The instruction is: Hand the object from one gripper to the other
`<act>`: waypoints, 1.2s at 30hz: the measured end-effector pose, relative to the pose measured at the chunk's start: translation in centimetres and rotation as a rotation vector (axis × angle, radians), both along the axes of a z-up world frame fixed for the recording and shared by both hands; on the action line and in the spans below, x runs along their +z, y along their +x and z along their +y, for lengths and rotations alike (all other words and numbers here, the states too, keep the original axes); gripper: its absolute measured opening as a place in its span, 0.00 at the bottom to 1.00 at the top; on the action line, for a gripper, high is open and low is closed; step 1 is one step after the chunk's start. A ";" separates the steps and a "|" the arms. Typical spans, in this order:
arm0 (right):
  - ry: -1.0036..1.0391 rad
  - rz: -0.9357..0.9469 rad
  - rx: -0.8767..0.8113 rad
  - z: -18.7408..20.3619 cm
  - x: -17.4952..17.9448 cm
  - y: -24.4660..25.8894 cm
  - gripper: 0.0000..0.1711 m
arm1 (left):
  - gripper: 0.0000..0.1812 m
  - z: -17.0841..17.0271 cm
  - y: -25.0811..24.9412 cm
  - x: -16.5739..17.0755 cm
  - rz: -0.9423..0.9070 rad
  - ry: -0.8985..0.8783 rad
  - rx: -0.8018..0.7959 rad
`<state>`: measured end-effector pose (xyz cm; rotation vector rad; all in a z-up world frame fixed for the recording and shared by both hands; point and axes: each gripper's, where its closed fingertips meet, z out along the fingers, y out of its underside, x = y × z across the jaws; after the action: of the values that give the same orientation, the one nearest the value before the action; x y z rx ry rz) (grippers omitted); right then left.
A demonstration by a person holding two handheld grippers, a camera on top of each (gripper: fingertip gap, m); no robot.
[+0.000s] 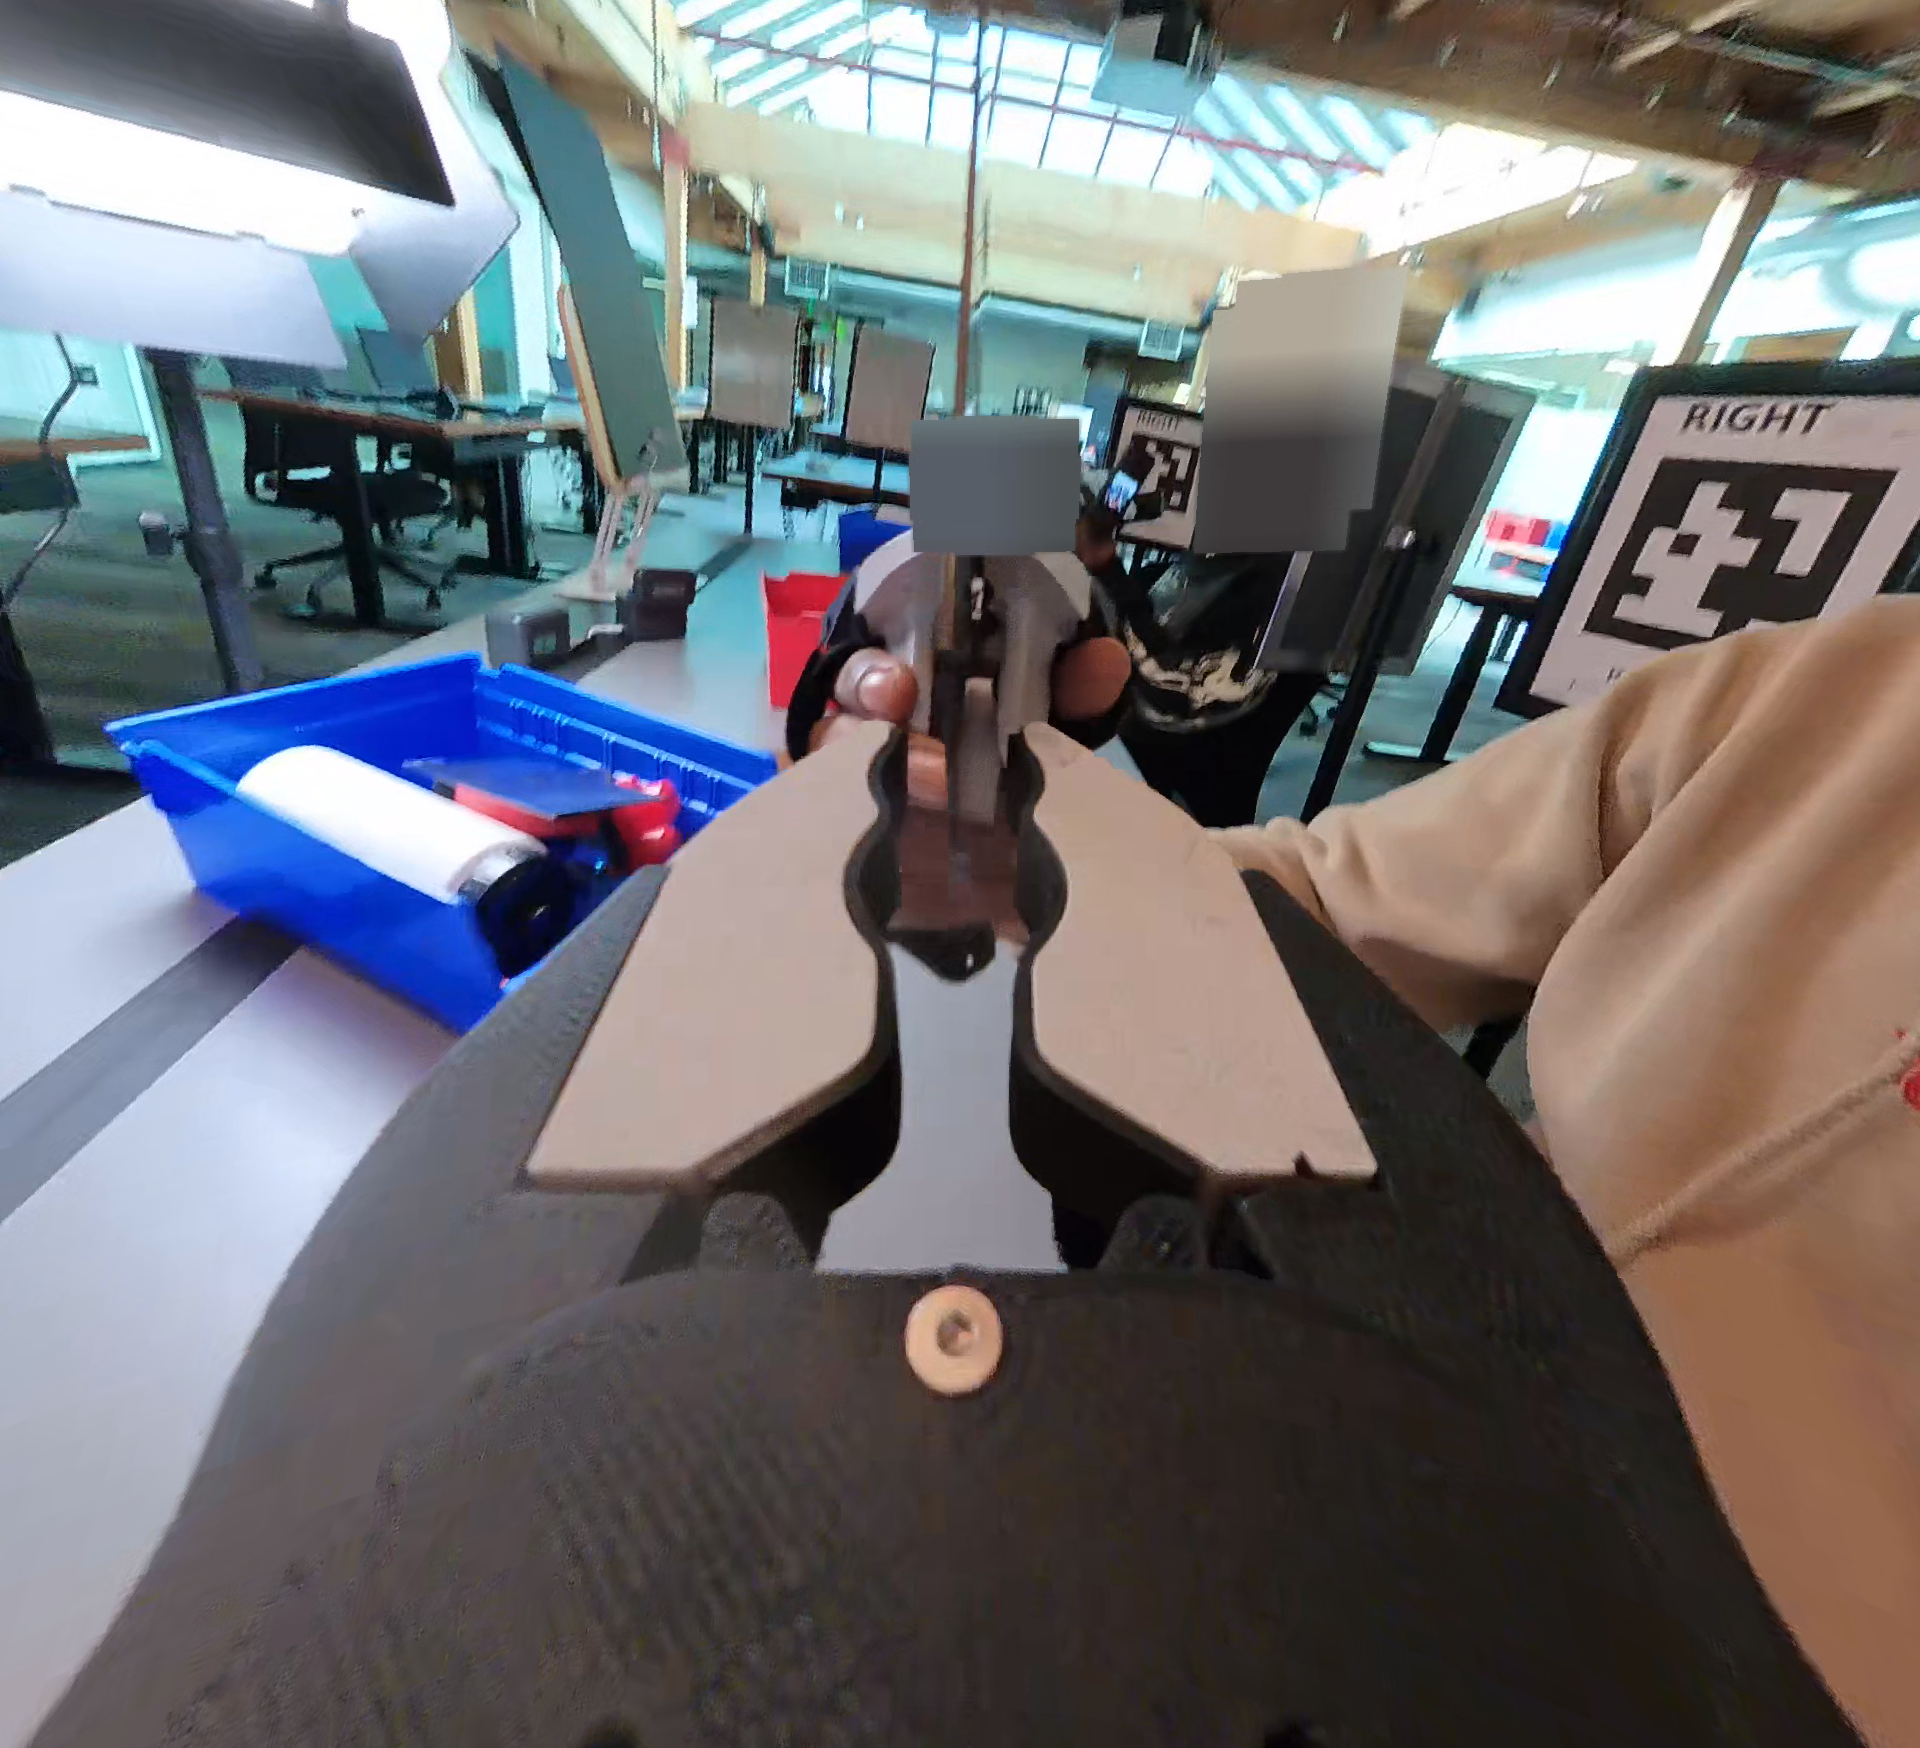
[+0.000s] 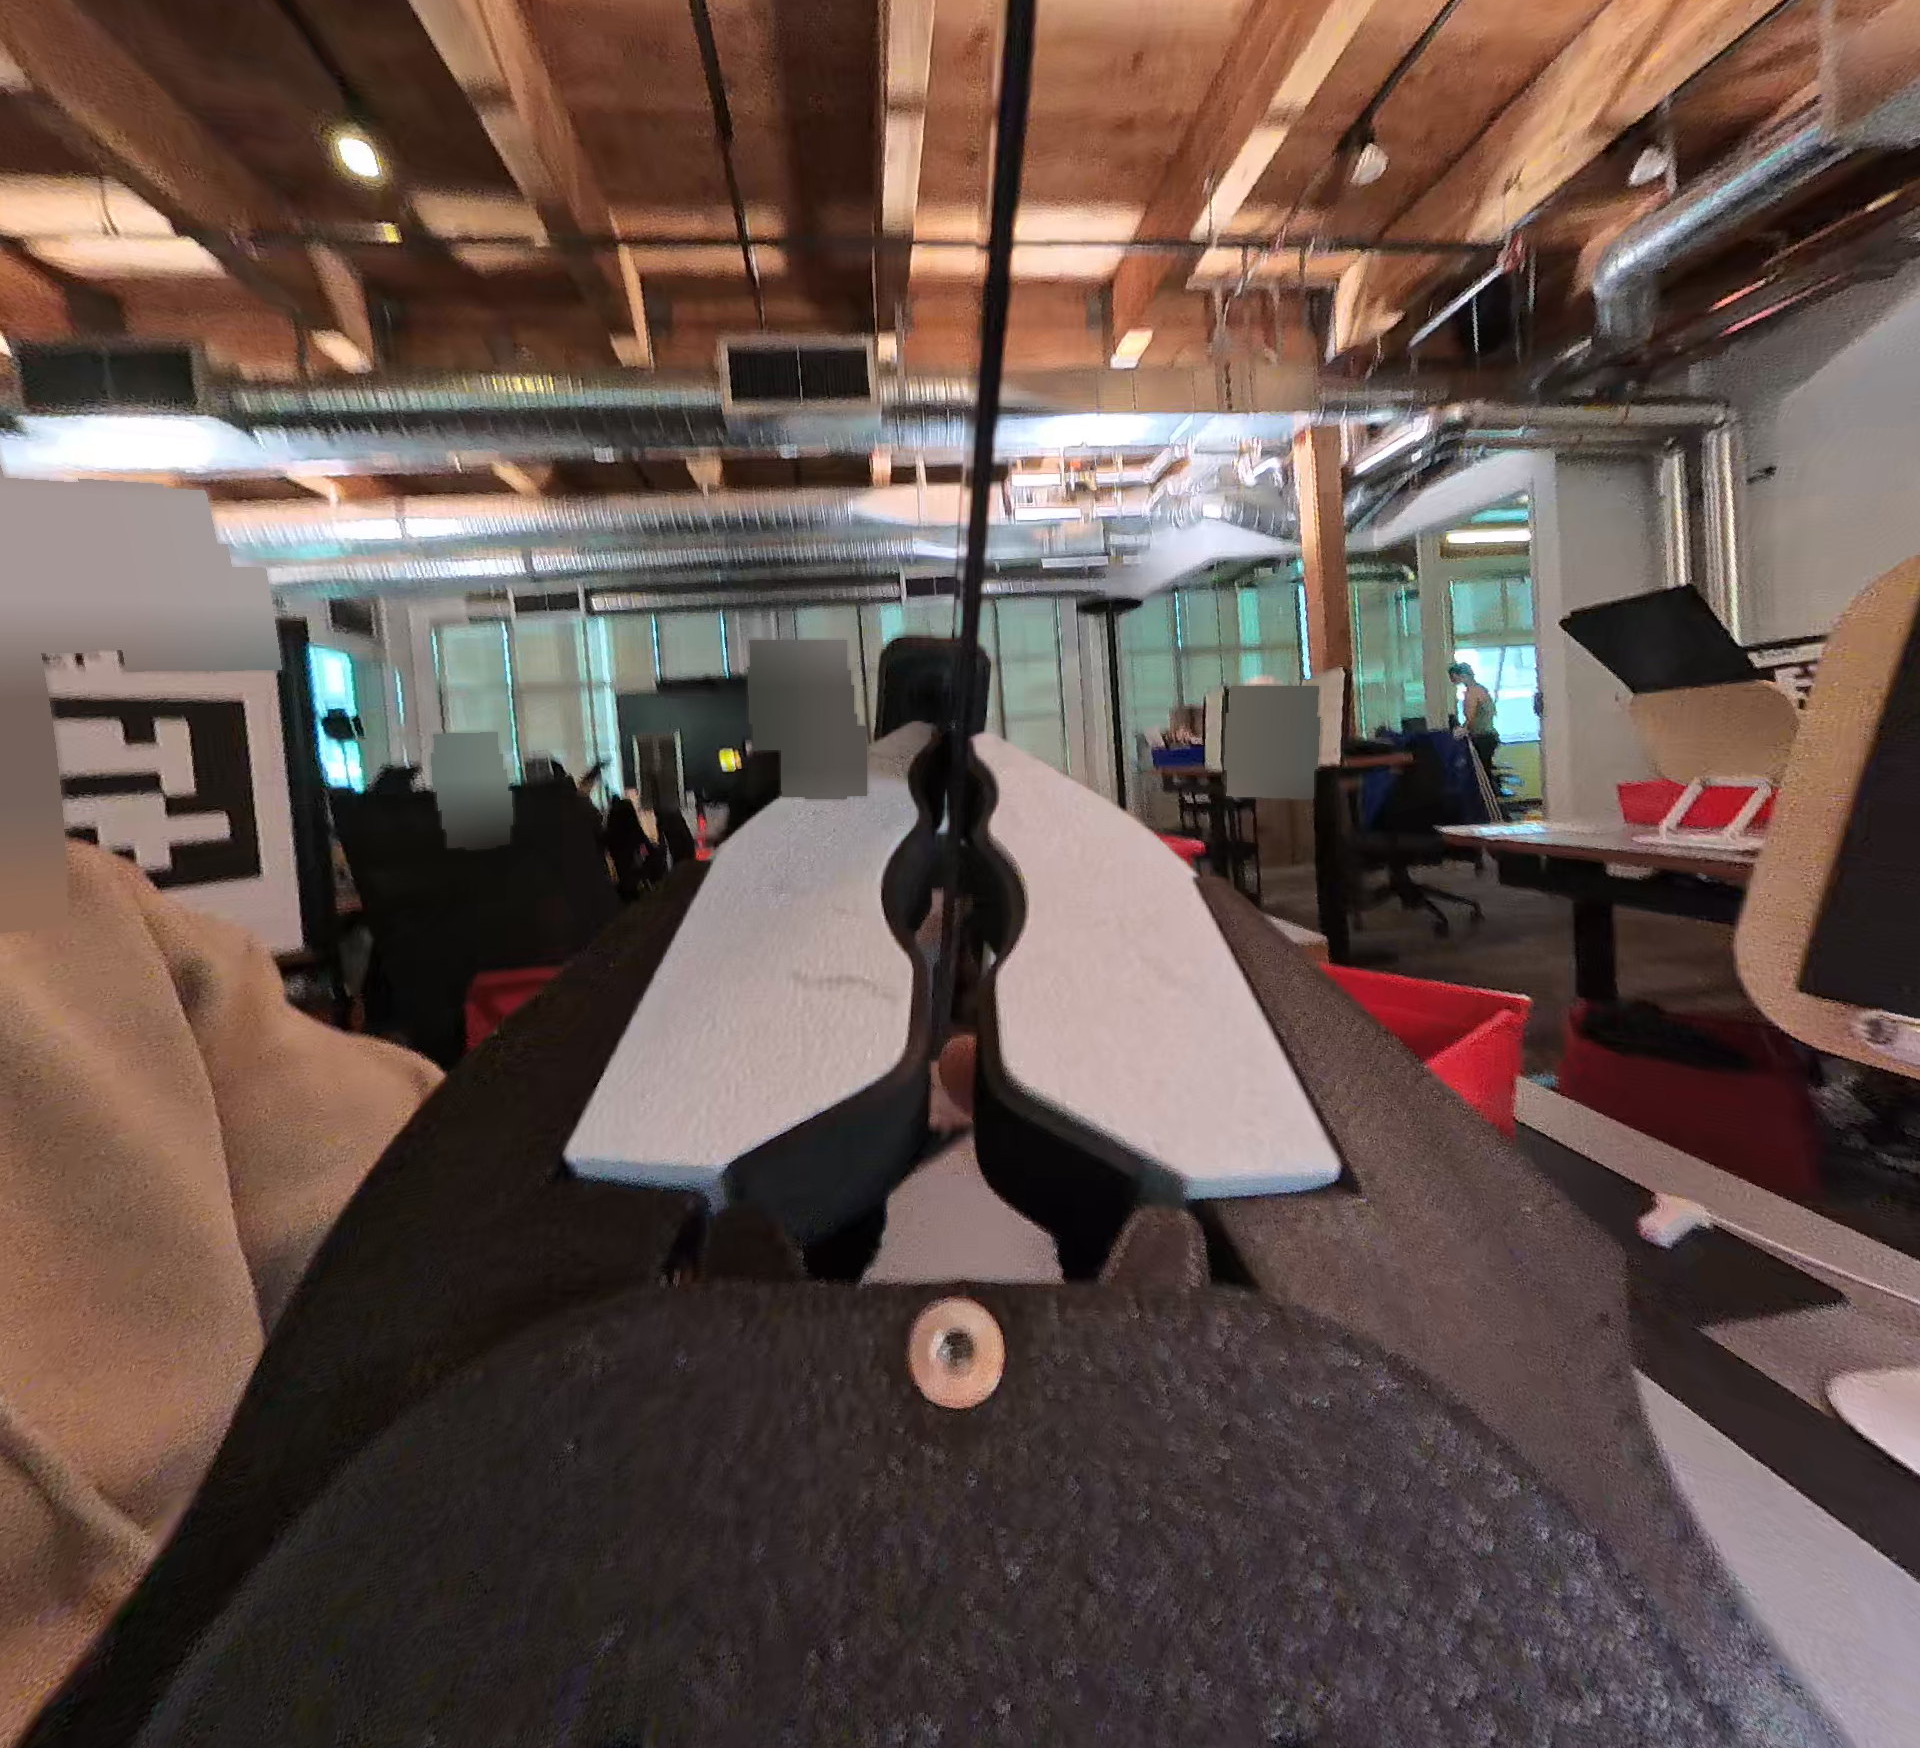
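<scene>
A thin dark object (image 1: 968, 296), seen only as a narrow line, stands upright between the two grippers; I cannot tell whether it is a rod or a sheet edge-on. In the right wrist view it (image 2: 997, 244) rises from between the fingers toward the ceiling. My right gripper (image 2: 958, 742) is shut on it. In the left wrist view the right gripper (image 1: 961, 659) faces me, held by a hand. My left gripper (image 1: 961, 742) is open, its tips on either side of the object's lower end, just below the right gripper.
A blue bin (image 1: 312, 898) with a white roll (image 1: 384, 815) and red parts sits on the grey table (image 1: 104, 1127) at the left. A red bin (image 1: 800, 649) stands farther back. A beige sleeve (image 1: 1662, 971) fills the right side. Red bins (image 2: 1455, 1023) stand at the right. About 5 centimetres separates my left fingertips from my right.
</scene>
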<state>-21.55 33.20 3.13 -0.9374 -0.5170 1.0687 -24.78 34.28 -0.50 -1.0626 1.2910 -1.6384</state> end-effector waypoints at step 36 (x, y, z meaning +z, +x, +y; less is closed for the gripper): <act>-0.175 -0.753 -0.691 9.6 -11.0 3.5 0.45 | 0.01 9.5 -3.5 -3.3 0.374 -0.086 0.463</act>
<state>-18.09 42.84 -7.87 -1.5364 -0.6403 0.1073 -28.31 43.76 -3.83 -1.6391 1.0949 -1.1877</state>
